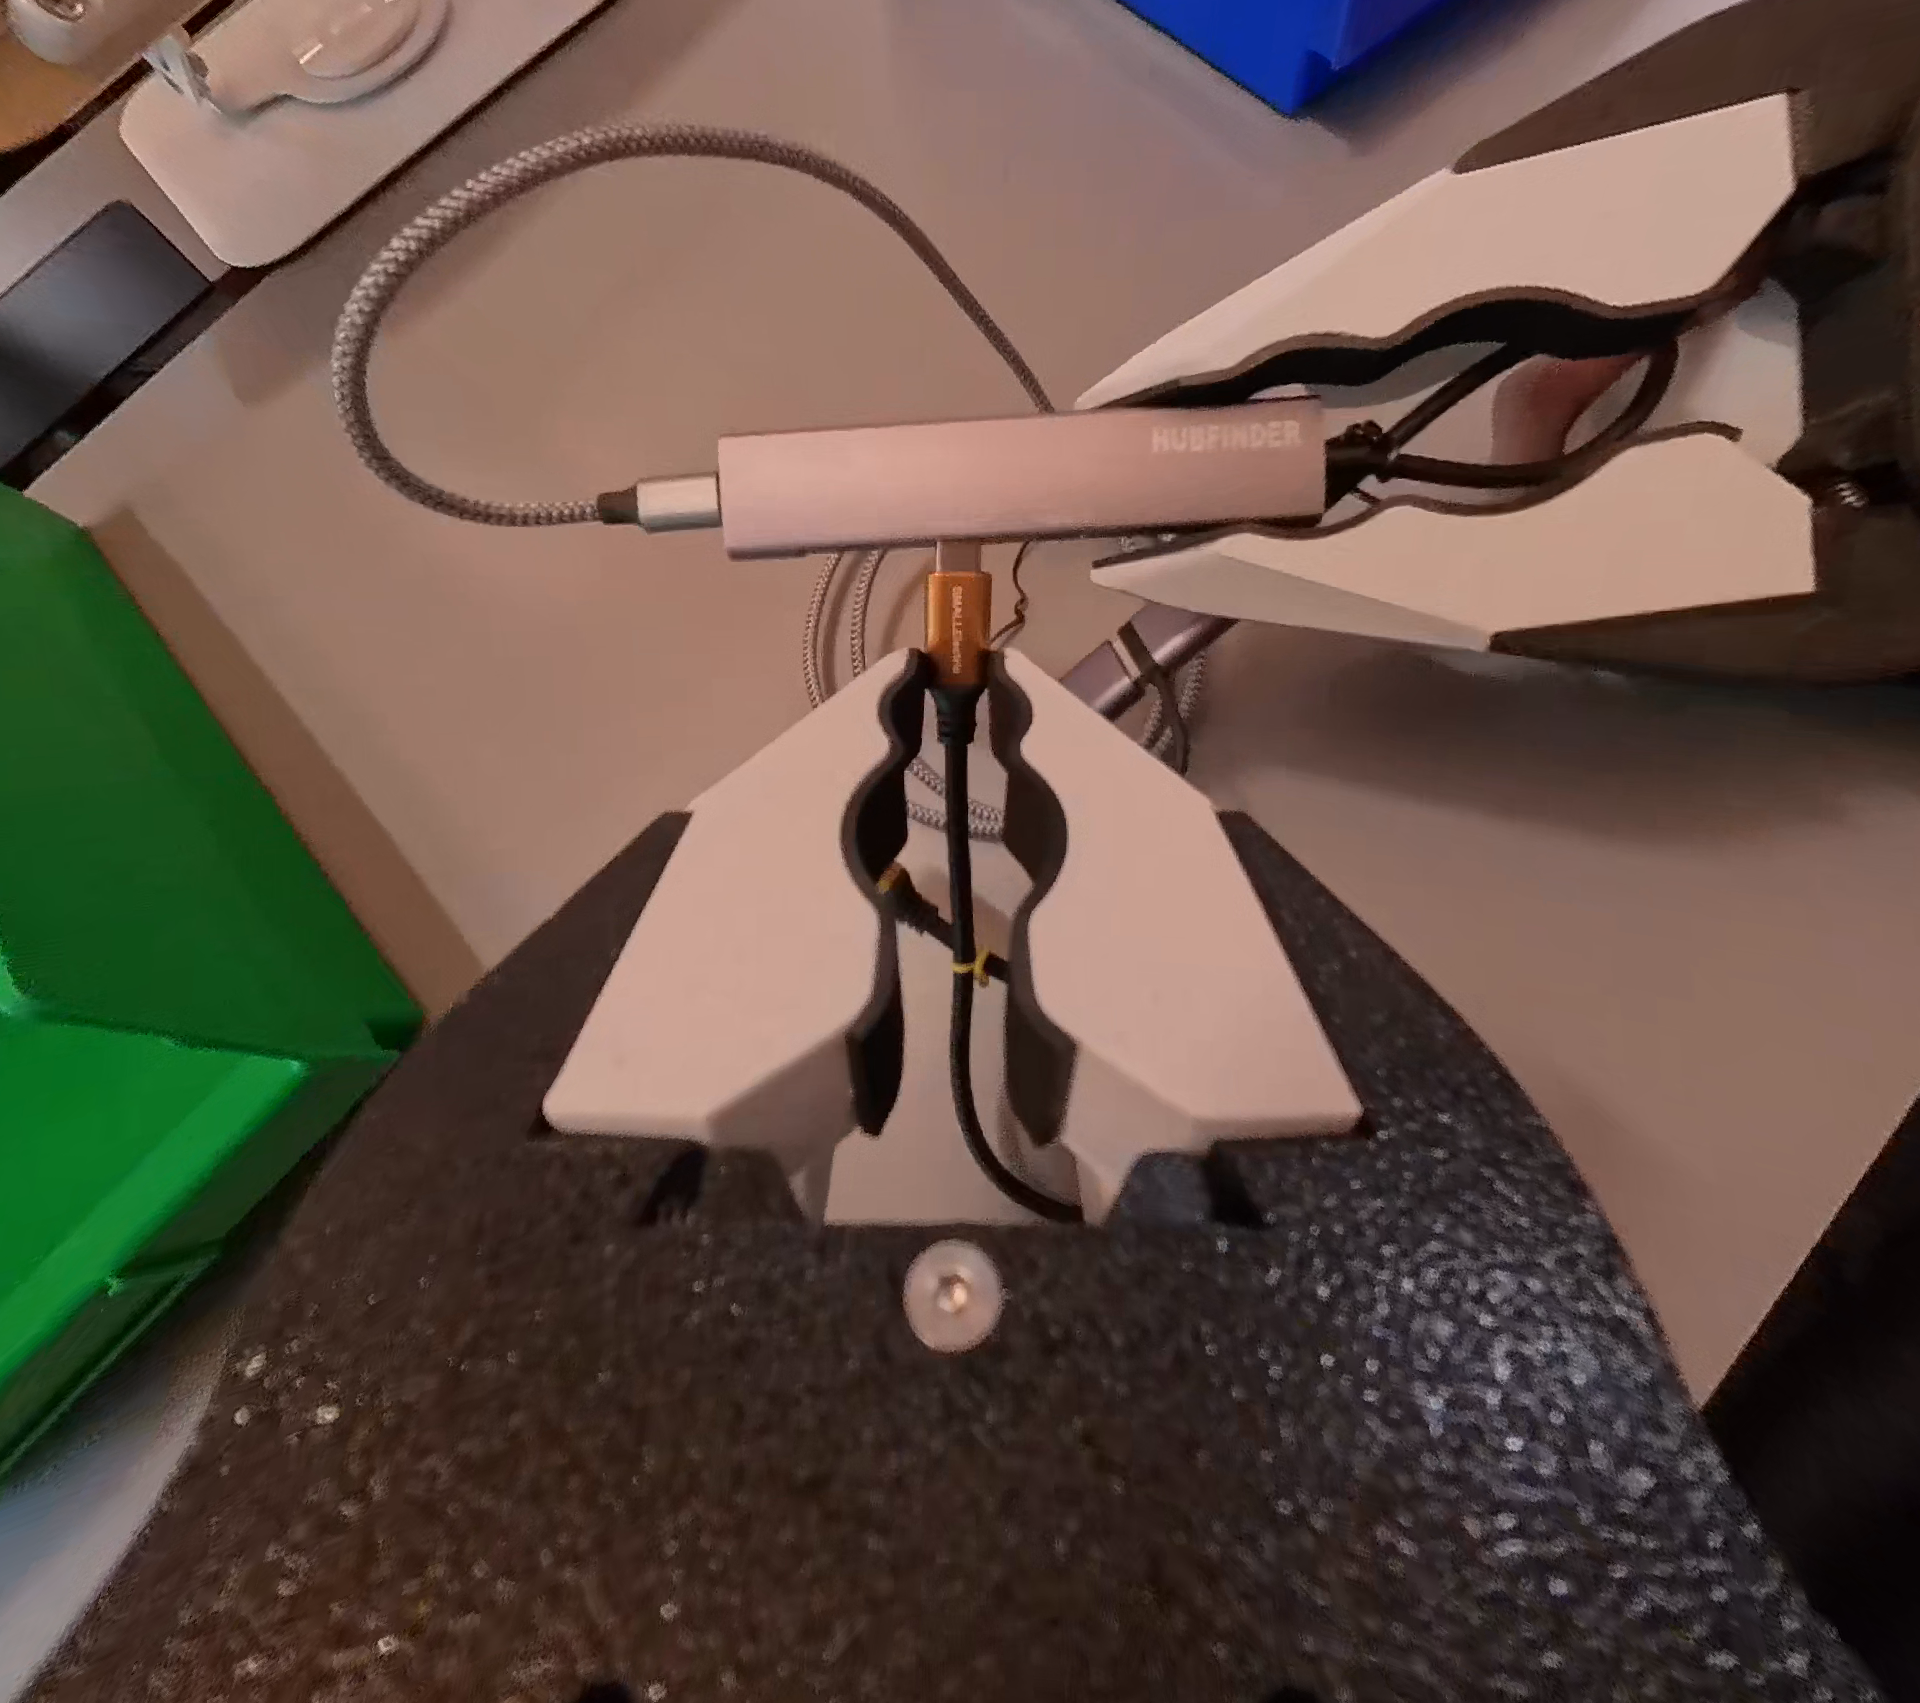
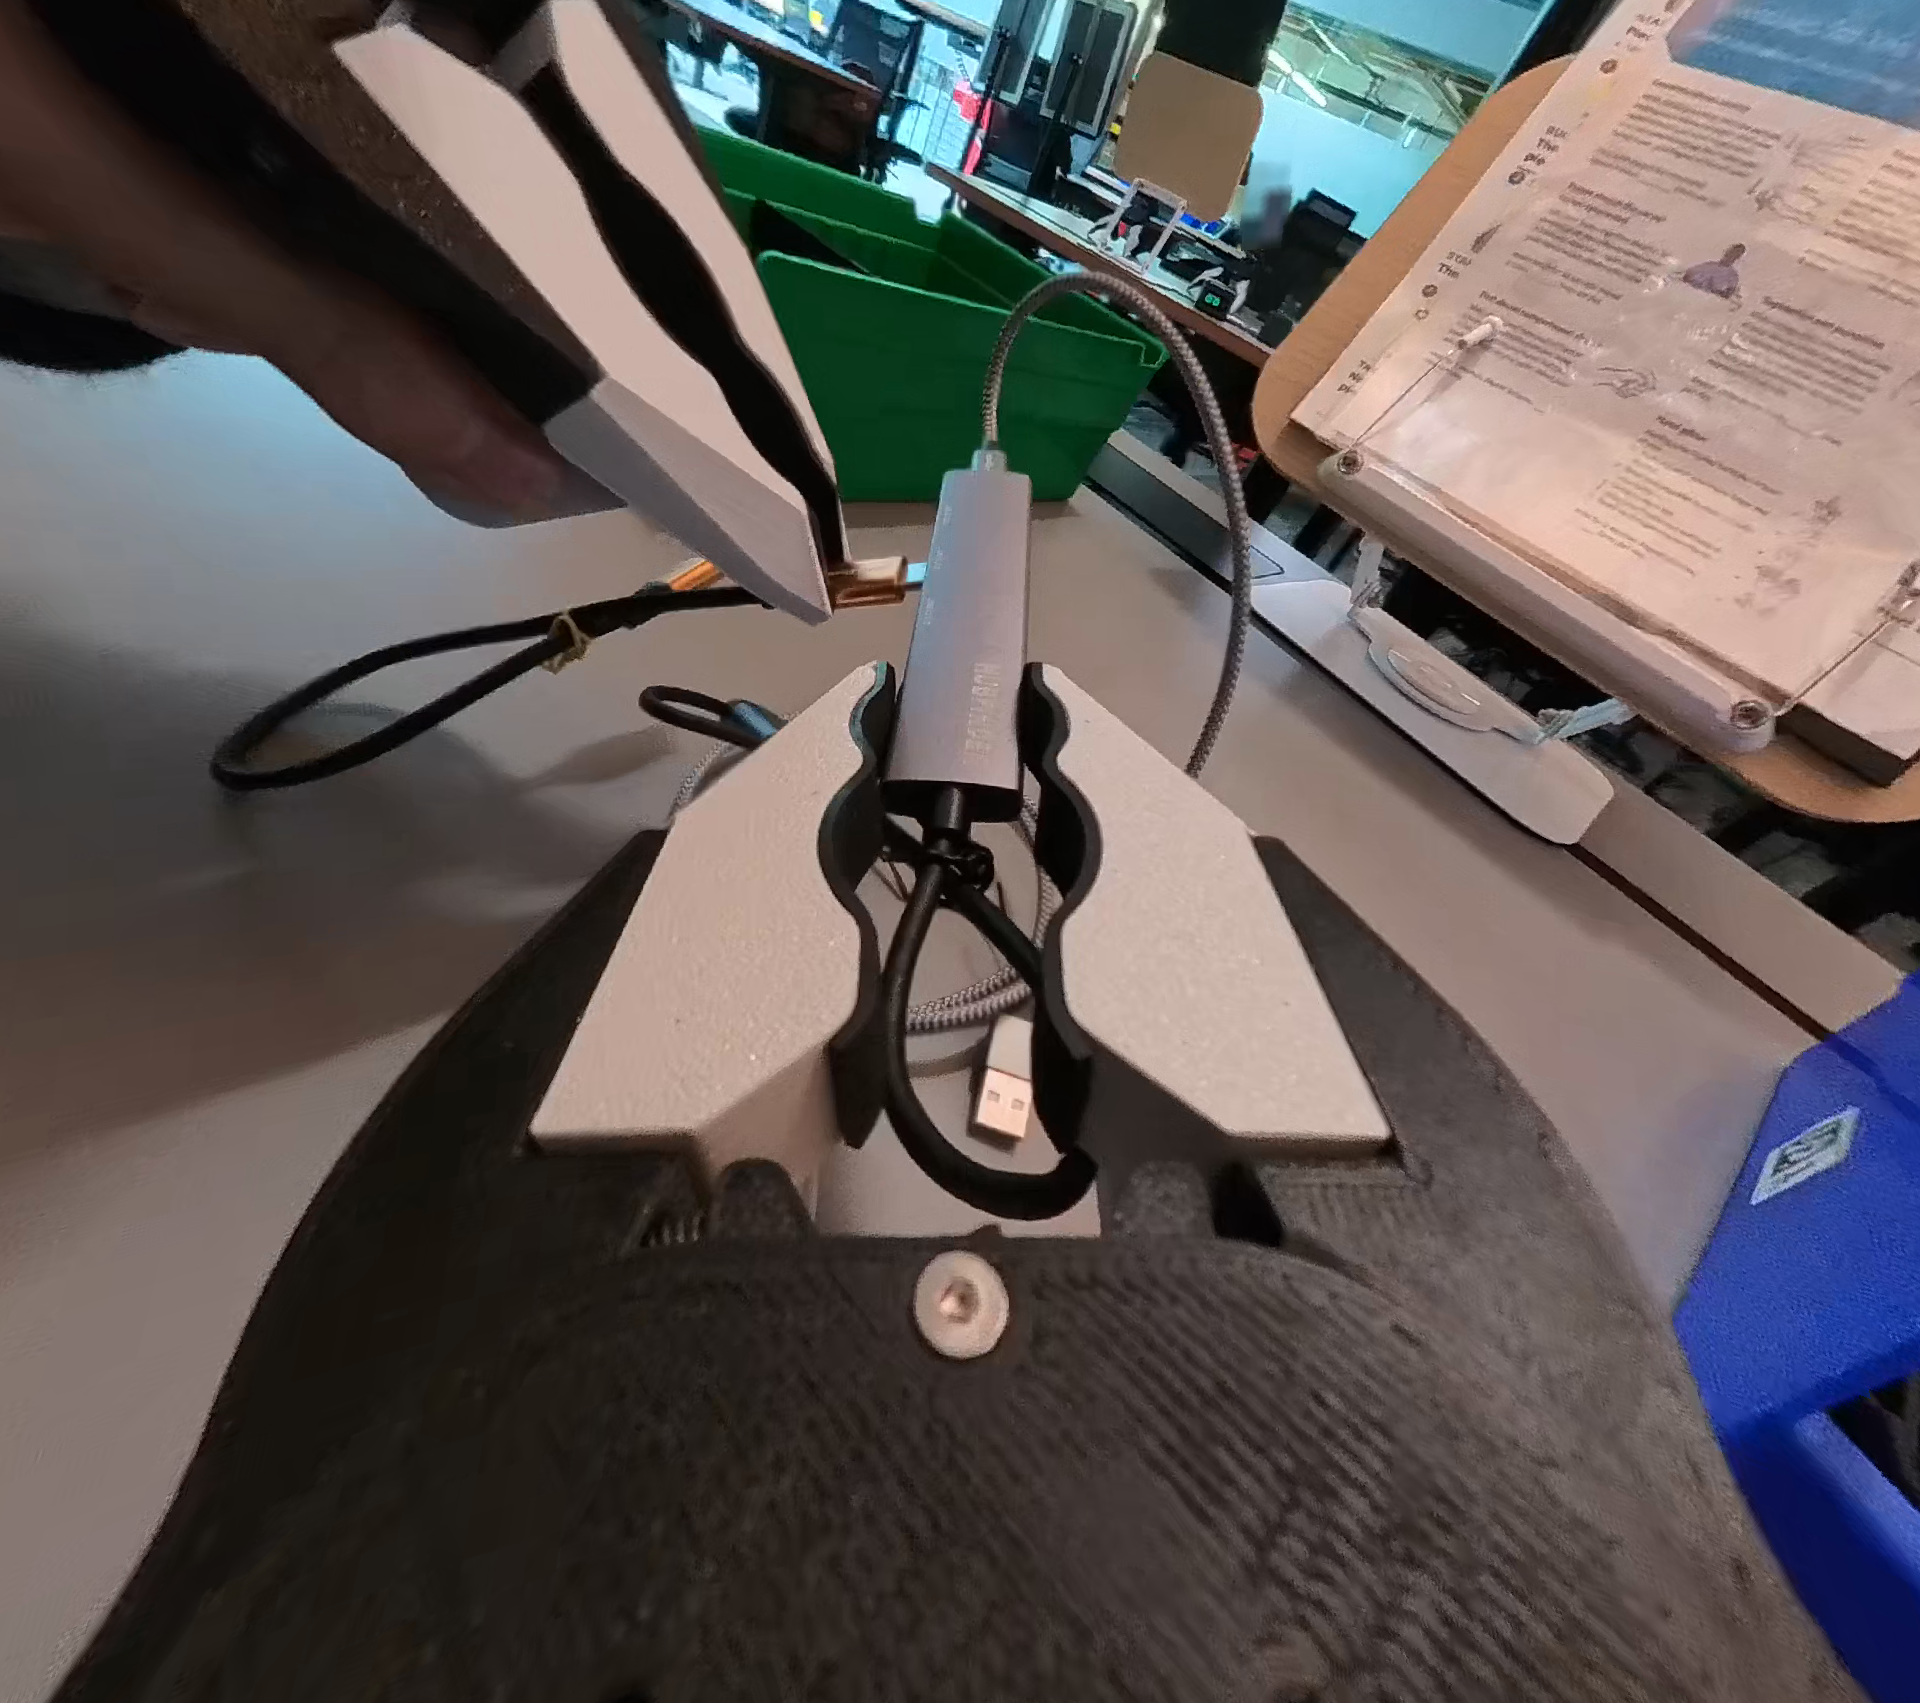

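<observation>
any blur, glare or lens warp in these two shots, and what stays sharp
Left wrist view: grey hub and orange plug sharp, green bin smeared at the edge, warm cast. Right wrist view: fisheye bends the table edge, left gripper and the hand soft, bright cool windows behind, hub crisp.

At the centre of the frame, the right gripper (image 2: 956,687) clamps a slim grey metal hub (image 2: 961,625) by its near end. From the upper left, the left gripper (image 2: 831,583) pinches an orange metal plug (image 2: 868,581) on a black cable (image 2: 416,708), its tip at the hub's side. A braided grey cable (image 2: 1231,573) arcs right, before green plastic bins (image 2: 935,365).
</observation>
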A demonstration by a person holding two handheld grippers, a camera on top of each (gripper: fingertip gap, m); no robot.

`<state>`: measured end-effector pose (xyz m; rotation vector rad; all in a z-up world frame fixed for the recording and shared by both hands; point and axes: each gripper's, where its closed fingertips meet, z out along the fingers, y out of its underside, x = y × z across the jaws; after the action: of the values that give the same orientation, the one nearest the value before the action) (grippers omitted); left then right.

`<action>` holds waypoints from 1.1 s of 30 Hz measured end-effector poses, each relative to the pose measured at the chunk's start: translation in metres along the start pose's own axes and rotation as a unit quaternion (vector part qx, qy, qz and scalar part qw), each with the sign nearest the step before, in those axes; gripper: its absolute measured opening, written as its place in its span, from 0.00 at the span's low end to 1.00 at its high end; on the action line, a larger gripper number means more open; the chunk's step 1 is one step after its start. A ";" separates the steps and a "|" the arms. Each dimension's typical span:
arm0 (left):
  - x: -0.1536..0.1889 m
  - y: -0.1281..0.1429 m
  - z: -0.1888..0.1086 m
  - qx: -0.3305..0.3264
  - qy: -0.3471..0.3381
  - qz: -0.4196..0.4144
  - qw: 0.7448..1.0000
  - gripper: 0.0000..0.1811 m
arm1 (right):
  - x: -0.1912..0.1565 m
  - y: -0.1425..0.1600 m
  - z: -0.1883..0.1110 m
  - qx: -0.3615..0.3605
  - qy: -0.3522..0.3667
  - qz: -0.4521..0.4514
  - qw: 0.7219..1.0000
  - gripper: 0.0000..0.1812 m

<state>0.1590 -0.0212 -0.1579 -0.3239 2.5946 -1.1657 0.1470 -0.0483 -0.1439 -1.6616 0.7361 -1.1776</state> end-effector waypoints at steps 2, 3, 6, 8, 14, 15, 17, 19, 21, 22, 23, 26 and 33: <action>0.000 0.003 0.002 -0.007 -0.002 0.003 1.000 0.05 | -0.001 0.002 0.001 -0.007 0.009 -0.024 1.000 0.13; -0.001 0.004 0.002 -0.010 -0.003 0.003 1.000 0.05 | -0.001 0.003 0.001 -0.012 0.012 -0.032 0.999 0.13; -0.001 0.002 0.003 -0.005 -0.006 0.004 1.000 0.05 | 0.000 0.003 0.001 -0.014 0.021 -0.051 0.998 0.13; -0.001 0.000 0.002 0.001 -0.011 0.009 1.000 0.05 | 0.000 0.004 0.001 -0.019 0.026 -0.061 0.998 0.13; -0.001 -0.005 0.004 0.015 -0.039 0.042 0.998 0.05 | 0.002 0.005 0.000 -0.020 0.016 -0.029 0.999 0.13; -0.001 -0.006 0.004 0.017 -0.043 0.048 0.998 0.05 | 0.003 0.006 0.000 -0.021 0.014 -0.026 0.999 0.13; -0.001 -0.007 0.003 0.019 -0.051 0.062 0.997 0.05 | 0.003 0.006 0.000 -0.019 0.010 -0.021 1.000 0.14; -0.002 -0.008 0.002 0.019 -0.058 0.069 0.996 0.05 | 0.002 0.005 0.000 -0.017 0.009 -0.028 0.999 0.14; -0.003 -0.007 0.003 0.015 -0.061 0.074 0.995 0.05 | 0.001 0.004 0.000 -0.017 0.011 -0.045 0.999 0.14; -0.002 -0.007 0.003 0.018 -0.061 0.072 0.995 0.05 | 0.001 0.003 -0.001 -0.016 0.014 -0.054 0.998 0.14; -0.002 -0.007 0.004 0.018 -0.061 0.072 0.995 0.05 | 0.001 0.003 -0.001 -0.016 0.015 -0.063 0.998 0.14; -0.003 -0.005 0.005 0.007 -0.072 0.090 0.993 0.05 | -0.002 0.007 0.001 -0.036 0.016 -0.097 0.994 0.14; -0.002 -0.022 -0.007 0.050 -0.076 0.094 0.991 0.05 | -0.002 0.007 0.001 -0.027 0.004 -0.058 0.998 0.14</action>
<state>0.1604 -0.0296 -0.1365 -0.1363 2.3675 -1.1520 0.1470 -0.0488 -0.1514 -1.7662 0.6882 -1.2556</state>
